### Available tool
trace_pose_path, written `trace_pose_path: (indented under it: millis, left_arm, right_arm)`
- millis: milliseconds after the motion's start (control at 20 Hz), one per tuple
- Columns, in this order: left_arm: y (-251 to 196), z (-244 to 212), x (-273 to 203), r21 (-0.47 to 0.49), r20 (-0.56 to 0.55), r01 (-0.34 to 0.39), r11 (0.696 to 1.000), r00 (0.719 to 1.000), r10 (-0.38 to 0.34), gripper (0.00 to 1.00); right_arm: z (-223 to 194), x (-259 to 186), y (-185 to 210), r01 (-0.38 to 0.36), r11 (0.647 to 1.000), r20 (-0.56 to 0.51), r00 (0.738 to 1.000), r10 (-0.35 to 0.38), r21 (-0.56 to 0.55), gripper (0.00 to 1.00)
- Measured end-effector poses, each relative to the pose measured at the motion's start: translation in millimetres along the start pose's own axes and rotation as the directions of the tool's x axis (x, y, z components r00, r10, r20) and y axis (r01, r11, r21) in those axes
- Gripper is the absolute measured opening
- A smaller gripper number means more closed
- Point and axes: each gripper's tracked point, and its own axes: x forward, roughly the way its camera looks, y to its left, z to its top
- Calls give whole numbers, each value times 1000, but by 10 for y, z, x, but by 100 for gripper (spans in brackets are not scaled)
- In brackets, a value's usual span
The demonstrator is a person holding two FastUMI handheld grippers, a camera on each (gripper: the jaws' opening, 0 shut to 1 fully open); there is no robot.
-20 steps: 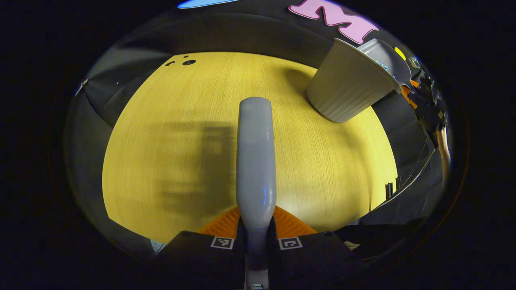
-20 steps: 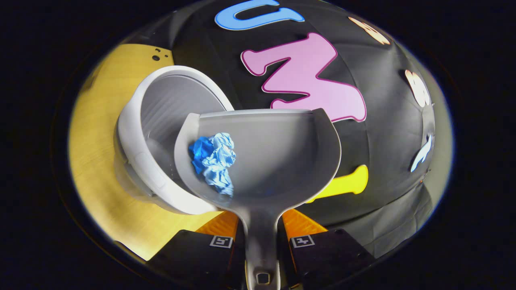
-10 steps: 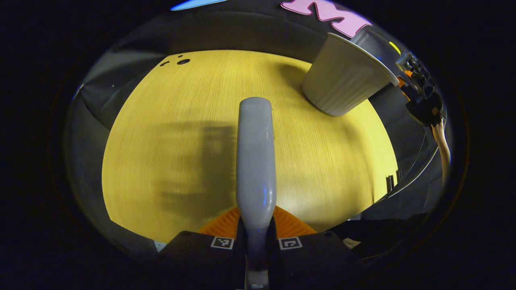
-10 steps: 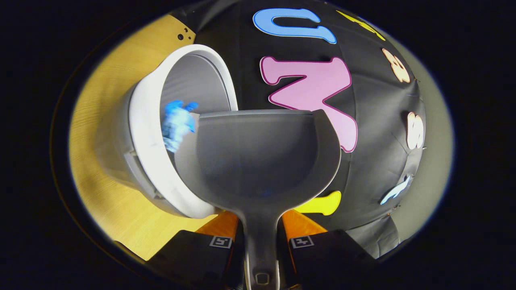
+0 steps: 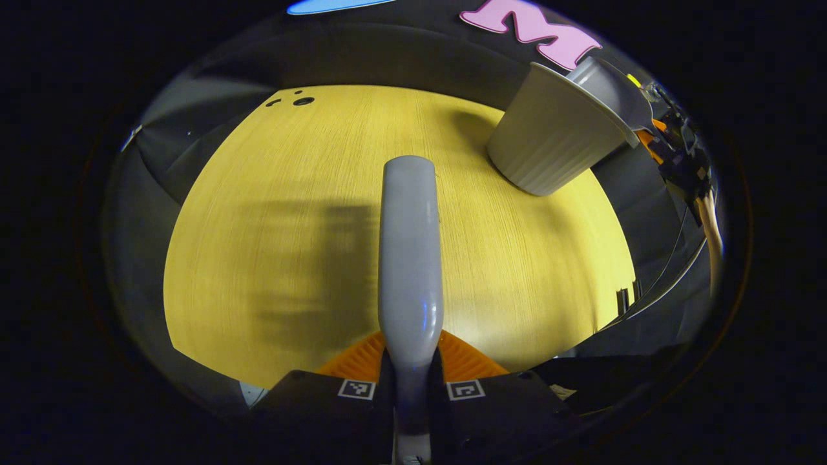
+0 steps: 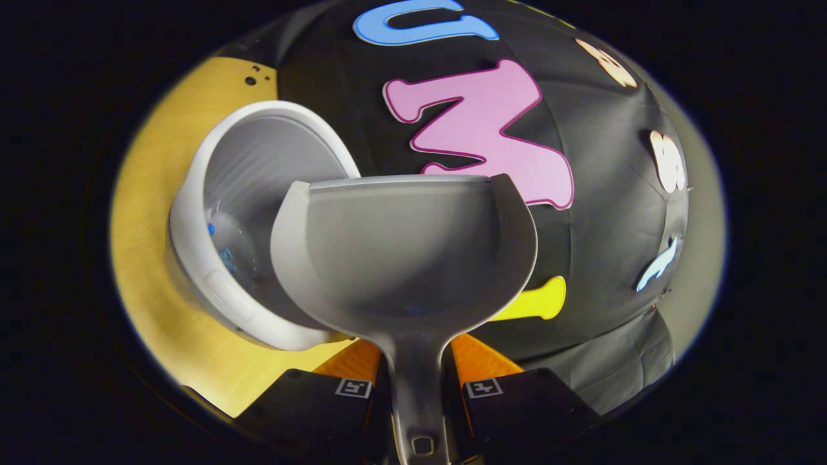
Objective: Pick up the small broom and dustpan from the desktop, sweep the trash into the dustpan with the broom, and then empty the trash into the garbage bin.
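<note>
I hold the dustpan (image 6: 407, 245) at the garbage bin (image 6: 219, 284) rim.
My right tool (image 6: 417, 387) pinches its handle; blue trash (image 6: 226, 258) lies inside the bin. My left tool (image 5: 411, 387) pinches the broom (image 5: 409, 252) over the counter (image 5: 258, 194).

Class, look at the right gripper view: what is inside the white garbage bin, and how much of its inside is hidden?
Inside the garbage bin, bits of blue trash show low against its wall. The dustpan, empty and held by the right gripper, covers the bin's near side, so the rest of the trash is hidden.
</note>
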Motion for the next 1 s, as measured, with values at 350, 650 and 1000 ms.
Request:
trace_pose_path:
  millis: [350, 650, 1000]
  left_arm:
    - [155, -117, -142, -14, 48, -33, 999, 998, 34, 29]
    - [284, -386, -250, -96, 46, -30, 995, 998, 35, 26]
    - [558, -685, -343, -138, 52, -70, 988, 996, 78, 26]
  right_arm:
    - [217, -354, -260, -107, 933, -25, 992, 123, 343, 37]
    - [495, -787, -160, -243, 794, 28, 961, 274, 558, 37]
    - [910, -1605, 375, -432, 650, 148, 883, 445, 625, 37]
